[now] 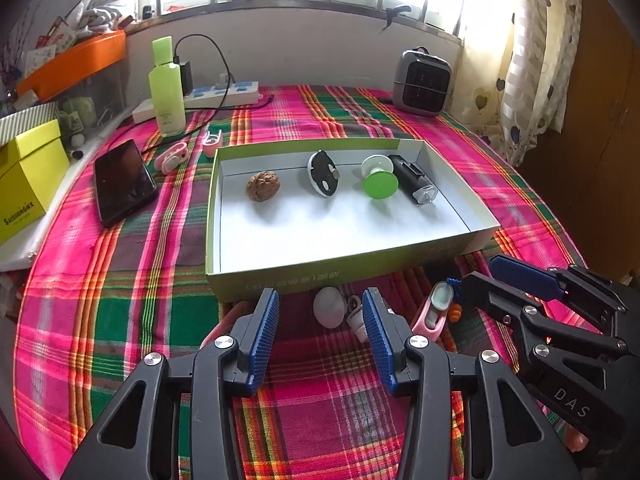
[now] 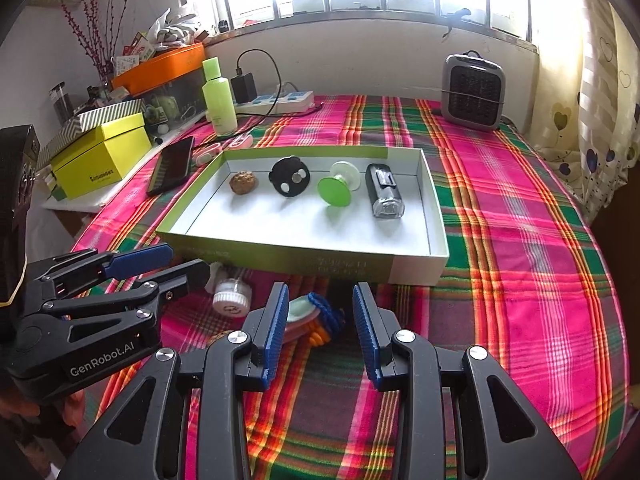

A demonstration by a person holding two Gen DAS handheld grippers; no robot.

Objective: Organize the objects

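Both grippers hover with spread, empty jaws: left gripper (image 1: 320, 308) over a white egg-shaped thing (image 1: 329, 306), right gripper (image 2: 320, 300) over a pink clip (image 2: 304, 316). At 12 o'clock, the box (image 1: 340, 270) holds a walnut (image 1: 262, 186).

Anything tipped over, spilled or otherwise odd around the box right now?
Nothing spilled or broken. The green spool lies on its side in the box, among items in a neat row. In front of the box, a white jar lies tipped over and the pink clip sits loose, both unsorted.
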